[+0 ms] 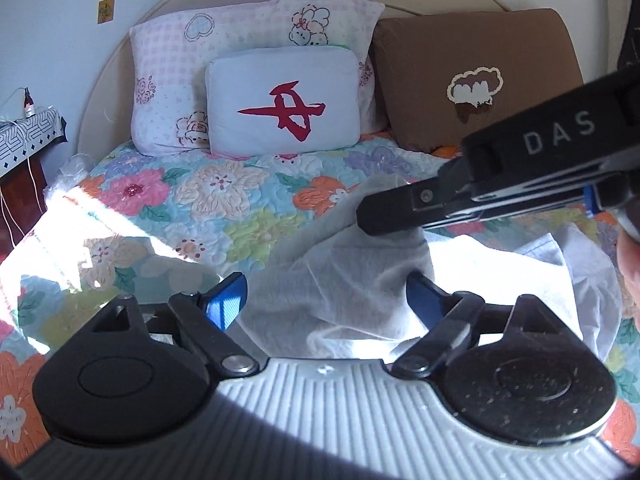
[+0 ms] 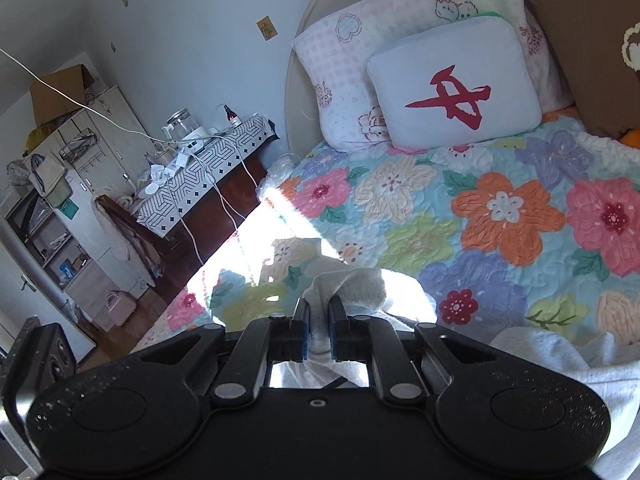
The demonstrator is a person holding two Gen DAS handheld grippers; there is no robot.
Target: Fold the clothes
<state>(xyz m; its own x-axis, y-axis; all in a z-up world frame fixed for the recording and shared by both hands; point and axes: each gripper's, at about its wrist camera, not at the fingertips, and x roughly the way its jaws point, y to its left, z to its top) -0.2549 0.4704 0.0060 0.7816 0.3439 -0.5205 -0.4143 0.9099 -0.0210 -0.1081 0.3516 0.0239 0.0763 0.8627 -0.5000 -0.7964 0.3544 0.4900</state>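
A white fleecy garment point(image 1: 344, 272) lies crumpled on the floral quilt point(image 1: 224, 200). My left gripper point(image 1: 326, 304) is open, its blue pads on either side of a fold of the garment, not closed on it. My right gripper point(image 1: 384, 212) reaches in from the right in the left wrist view and pinches a raised edge of the garment. In the right wrist view the right gripper point(image 2: 318, 328) is shut on a bunch of the white garment point(image 2: 352, 284), lifted off the quilt point(image 2: 500, 216). More of the garment point(image 2: 560, 356) lies at the lower right.
Pillows stand against the headboard: a pink patterned one point(image 1: 240, 40), a light blue one with a red mark point(image 1: 284, 100) and a brown cushion point(image 1: 476, 76). A cluttered side table point(image 2: 200, 168) with cables stands left of the bed. Strong sunlight falls across the quilt.
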